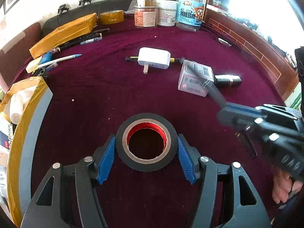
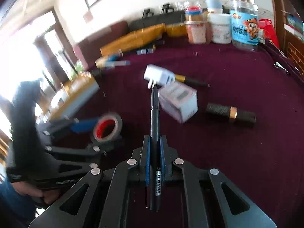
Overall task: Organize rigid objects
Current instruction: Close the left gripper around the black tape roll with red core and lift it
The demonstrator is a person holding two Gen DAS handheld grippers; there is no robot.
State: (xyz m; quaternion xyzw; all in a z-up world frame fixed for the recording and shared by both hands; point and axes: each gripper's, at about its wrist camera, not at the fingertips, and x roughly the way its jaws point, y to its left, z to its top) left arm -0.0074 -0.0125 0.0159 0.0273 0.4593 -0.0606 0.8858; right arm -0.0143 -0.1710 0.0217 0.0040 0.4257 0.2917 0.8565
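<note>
My left tongs (image 1: 146,144) sit around a roll of black tape (image 1: 146,142) with a red-printed inner core. The blue ribbed pads (image 1: 107,157) stand on either side of the roll, right at its outer wall; I can't tell for certain whether they are pressing on it. The roll lies flat on the maroon tabletop (image 1: 106,87), toward its near edge.

My right tongs (image 2: 155,142) are clamped together on a black marker pen (image 2: 154,117). It runs straight out along the fingers, its tip forward and its barcode-labelled barrel reaching back between the arms. It is slim, dark and matte.

Out at the middle of the tabletop lies a white plug adapter (image 1: 153,58) resting across a yellow-and-black pen (image 1: 175,60). Just to its right is a small white and pink carton (image 1: 195,79), and beyond that a dark cylinder with a copper band (image 2: 231,113).

Along the left edge I see a yellow-taped box (image 1: 64,34) with several pens (image 1: 62,58) lying beside it, and a second yellow-edged box (image 1: 26,117) closer in, holding small packages. Jars and bottles (image 1: 167,9) stand in a row at the far edge, with a roll of yellow tape (image 1: 112,16) next to them.
</note>
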